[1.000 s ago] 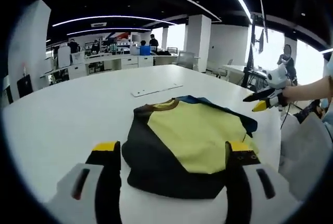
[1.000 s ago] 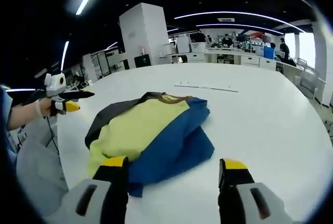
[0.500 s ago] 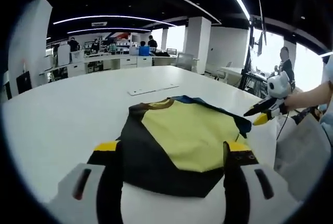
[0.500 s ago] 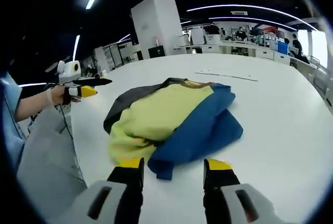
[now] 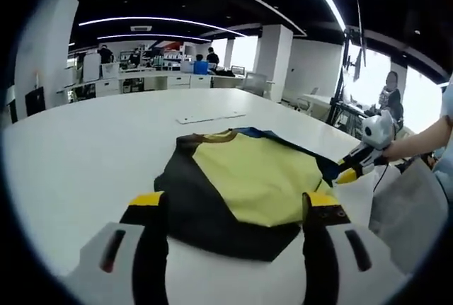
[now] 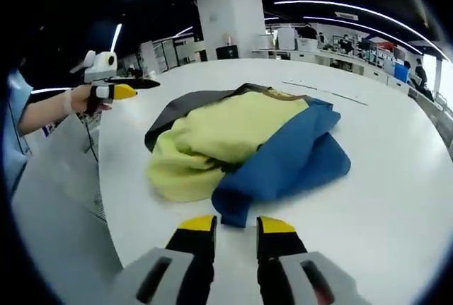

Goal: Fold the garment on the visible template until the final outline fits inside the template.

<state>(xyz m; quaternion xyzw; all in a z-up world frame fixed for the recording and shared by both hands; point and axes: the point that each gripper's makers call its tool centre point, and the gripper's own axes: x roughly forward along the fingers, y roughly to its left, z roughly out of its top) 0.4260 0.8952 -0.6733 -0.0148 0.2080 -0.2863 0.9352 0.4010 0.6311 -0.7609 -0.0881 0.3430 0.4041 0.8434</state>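
Jaws of the left gripper (image 5: 233, 209) stand wide apart, straddling the near black edge of the garment (image 5: 244, 185), which lies bunched on the white tabletop (image 5: 85, 156) with its yellow panel up and a blue part at the far side. The right gripper (image 6: 236, 225) has its jaws narrowed to a slim gap just short of the garment's blue corner, gripping nothing. Beyond the garment, a thin white strip (image 5: 211, 117) lies flat on the tabletop, well apart.
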